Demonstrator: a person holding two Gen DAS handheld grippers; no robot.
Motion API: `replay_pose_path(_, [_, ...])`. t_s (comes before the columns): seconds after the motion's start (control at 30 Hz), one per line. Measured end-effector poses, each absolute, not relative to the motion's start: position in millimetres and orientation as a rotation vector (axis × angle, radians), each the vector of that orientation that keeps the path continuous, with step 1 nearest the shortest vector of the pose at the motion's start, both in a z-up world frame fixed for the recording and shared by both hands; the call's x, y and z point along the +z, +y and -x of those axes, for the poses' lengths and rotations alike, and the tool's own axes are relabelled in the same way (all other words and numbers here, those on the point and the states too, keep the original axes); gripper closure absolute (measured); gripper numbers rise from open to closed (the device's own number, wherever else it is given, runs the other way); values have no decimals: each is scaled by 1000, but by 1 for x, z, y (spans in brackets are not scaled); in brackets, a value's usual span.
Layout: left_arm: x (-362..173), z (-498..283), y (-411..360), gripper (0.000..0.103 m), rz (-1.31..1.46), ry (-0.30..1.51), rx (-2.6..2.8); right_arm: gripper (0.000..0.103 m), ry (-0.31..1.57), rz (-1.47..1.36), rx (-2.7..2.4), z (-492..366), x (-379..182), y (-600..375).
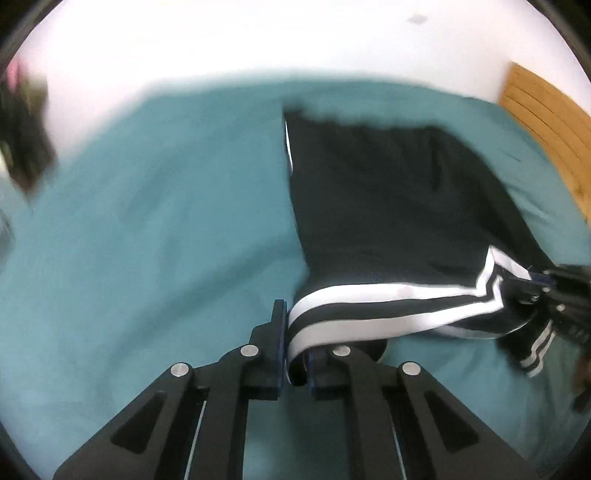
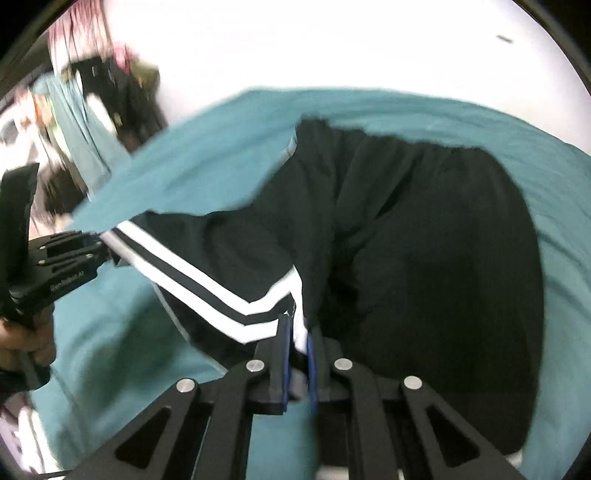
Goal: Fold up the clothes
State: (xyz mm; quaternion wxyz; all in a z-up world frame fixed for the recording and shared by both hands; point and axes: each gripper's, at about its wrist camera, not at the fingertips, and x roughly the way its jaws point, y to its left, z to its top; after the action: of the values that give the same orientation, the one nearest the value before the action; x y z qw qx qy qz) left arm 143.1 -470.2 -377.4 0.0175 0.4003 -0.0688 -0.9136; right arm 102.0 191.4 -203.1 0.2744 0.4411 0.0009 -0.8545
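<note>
A teal sheet (image 1: pixel 147 229) covered the bed and filled most of the left wrist view, lying mostly smooth with faint creases. Above it, a bright white wall (image 1: pixel 295 37) ran across the top of the frame, with a small dark mark (image 1: pixel 417 19) at the upper right. A slatted wooden panel (image 1: pixel 546 125) stood at the right edge. In the right wrist view, a blurred clutter of dark and pink things (image 2: pixel 110 74) sat at the upper left
</note>
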Motion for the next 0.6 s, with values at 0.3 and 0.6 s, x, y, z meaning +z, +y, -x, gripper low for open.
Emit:
replay_pose_path(0.3, [-432, -192, -458, 90, -1371, -1089, -2592, 95, 214, -1513, -2109, -124, -250, 194])
replay_pose_path(0.6, [-444, -157, -365, 29, -1203, -1527, -2819, 59, 207, -1522, -2307, -106, -217, 274])
